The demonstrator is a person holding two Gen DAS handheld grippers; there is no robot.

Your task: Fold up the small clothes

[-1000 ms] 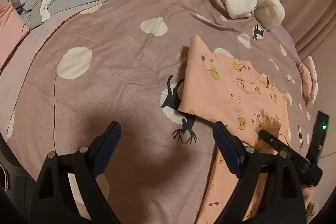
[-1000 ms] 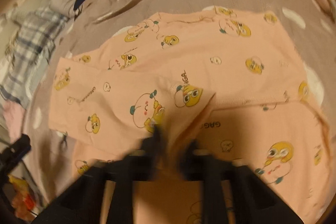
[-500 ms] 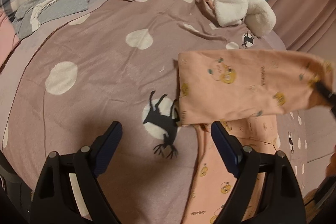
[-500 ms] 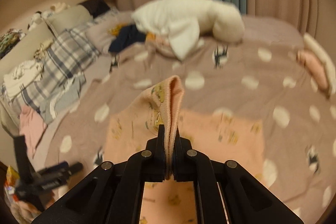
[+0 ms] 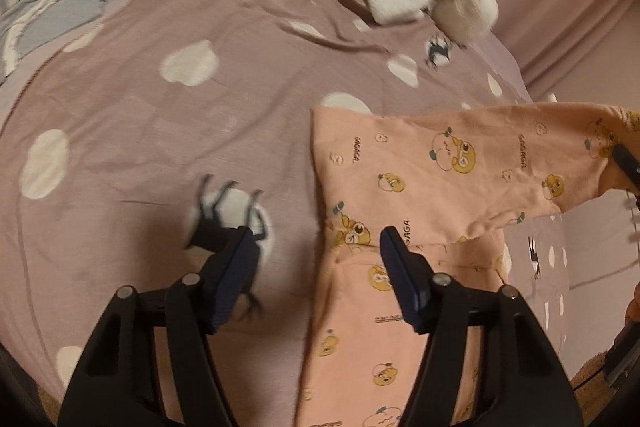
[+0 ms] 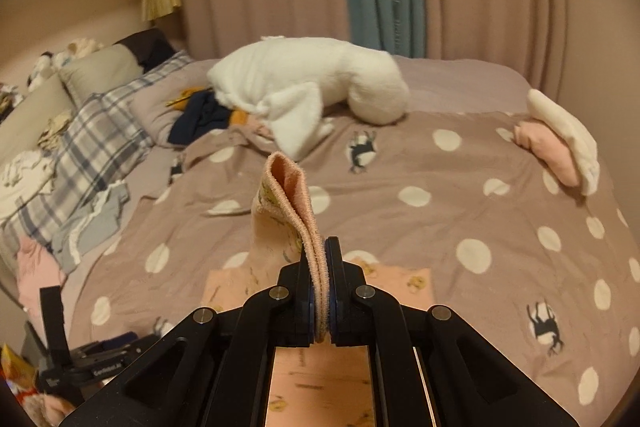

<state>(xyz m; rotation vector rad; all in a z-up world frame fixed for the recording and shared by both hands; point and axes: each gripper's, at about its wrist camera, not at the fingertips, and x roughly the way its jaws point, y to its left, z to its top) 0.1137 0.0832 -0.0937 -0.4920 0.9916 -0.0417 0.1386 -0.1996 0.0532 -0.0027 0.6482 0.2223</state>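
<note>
On the bed, right side of the left view, pink top lies flat while its sleeve is lifted and stretched out to the right, cuff pinched in the right gripper, jaws closed on the doubled hem. Left gripper hovers low over the top's left edge, jaws wide open, holding nothing, right finger over the fabric, left finger over the bedspread

Change: a second ago the sleeve lay folded flat on the body and the right jaws were just reaching the cloth, blurred; half a second ago it was already raised; now it is drawn further out, nearly taut, cuff standing up above the jaws. Left gripper has slid in toward the shoulder region, jaws unchanged, still open

Meaning, as a guess: sleeve fold is being redone or opened for a cleaner fold; the left gripper looks placed to pin or grab near the shoulder seam. Fold early, not near done

Elsewhere: white plush and plaid pillow at the far end, well apart from the top
</note>
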